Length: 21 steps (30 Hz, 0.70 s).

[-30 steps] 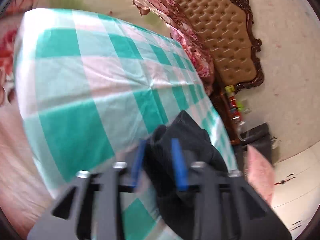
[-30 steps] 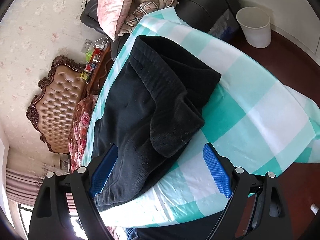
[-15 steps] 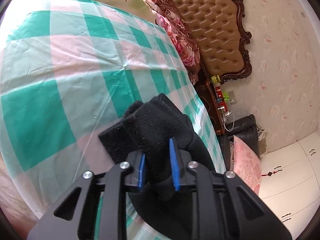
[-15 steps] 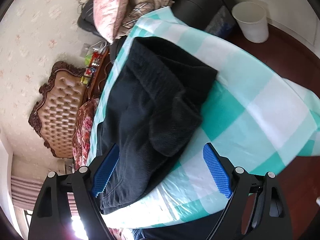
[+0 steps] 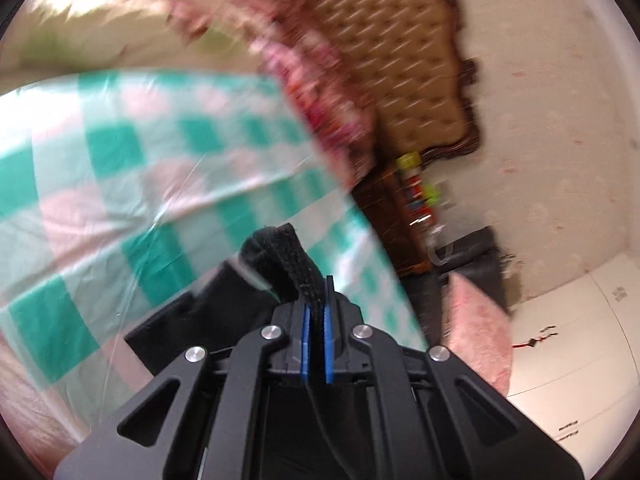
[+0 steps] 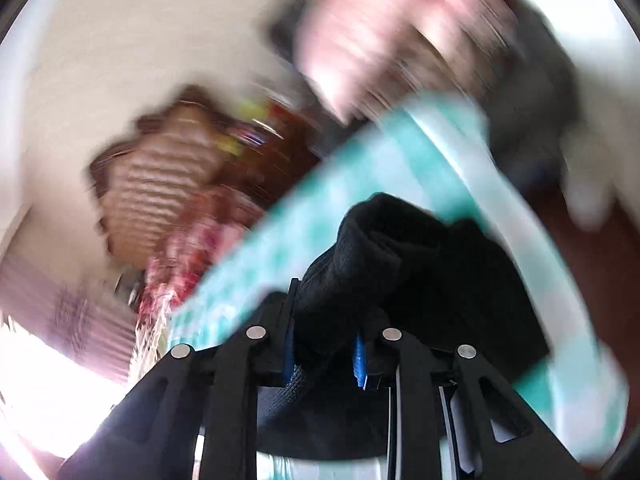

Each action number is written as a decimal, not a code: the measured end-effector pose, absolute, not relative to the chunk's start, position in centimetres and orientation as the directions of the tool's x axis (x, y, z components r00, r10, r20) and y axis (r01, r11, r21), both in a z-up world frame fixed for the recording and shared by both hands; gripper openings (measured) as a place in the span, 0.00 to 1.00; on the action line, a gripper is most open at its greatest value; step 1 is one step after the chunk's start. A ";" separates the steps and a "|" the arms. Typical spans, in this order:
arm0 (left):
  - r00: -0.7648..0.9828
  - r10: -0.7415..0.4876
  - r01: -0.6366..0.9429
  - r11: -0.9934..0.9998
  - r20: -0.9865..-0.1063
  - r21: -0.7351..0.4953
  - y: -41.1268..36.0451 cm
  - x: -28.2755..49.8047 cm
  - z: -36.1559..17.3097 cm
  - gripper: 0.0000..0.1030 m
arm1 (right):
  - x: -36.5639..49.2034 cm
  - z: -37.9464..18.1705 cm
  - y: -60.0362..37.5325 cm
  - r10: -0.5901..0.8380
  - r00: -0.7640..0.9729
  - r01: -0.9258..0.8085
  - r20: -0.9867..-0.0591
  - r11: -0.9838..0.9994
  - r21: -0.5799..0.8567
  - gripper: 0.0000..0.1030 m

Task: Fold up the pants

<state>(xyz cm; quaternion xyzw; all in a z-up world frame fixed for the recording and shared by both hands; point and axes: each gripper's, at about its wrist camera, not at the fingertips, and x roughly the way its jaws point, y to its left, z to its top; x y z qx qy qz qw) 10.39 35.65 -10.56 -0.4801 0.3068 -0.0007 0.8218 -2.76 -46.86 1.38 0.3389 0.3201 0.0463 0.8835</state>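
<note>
The black pants (image 5: pixel 280 264) lie on a bed with a green and white checked sheet (image 5: pixel 120 168). My left gripper (image 5: pixel 316 320) is shut on a thin edge of the pants, which sticks up between the blue pads. In the right wrist view my right gripper (image 6: pixel 324 344) is shut on a thick bunch of the black pants (image 6: pixel 384 256). That view is badly blurred. The rest of the pants hangs below both grippers and is partly hidden by them.
A tufted brown headboard (image 5: pixel 404 60) and floral pillows (image 5: pixel 320 92) stand at the bed's far end. A dark nightstand (image 5: pixel 396 216) with small colourful items is beside the bed. A pink cushion (image 5: pixel 476 328) lies on a dark chair to the right.
Both grippers closed on the pants: the left pinched its edge tight, the right went from wide open above the pants to shut on a bunch. Both views swung fast.
</note>
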 end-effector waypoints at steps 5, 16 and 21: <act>0.729 -0.310 -0.410 0.516 -0.610 -0.752 35.4 5.4 -16.1 0.05 | -3.9 -9.3 -51.6 0.258 0.586 0.455 -0.768 0.680 0.575 0.21; 0.755 -0.296 -0.408 0.485 -0.585 -0.773 35.5 3.7 -16.1 0.05 | -7.7 -8.0 -51.6 0.272 0.647 0.379 -0.712 0.696 0.610 0.20; 0.684 -0.324 -0.486 0.466 -0.653 -0.740 35.8 4.3 -20.2 0.05 | -6.3 -13.0 -52.4 0.252 0.529 0.477 -0.811 0.702 0.529 0.20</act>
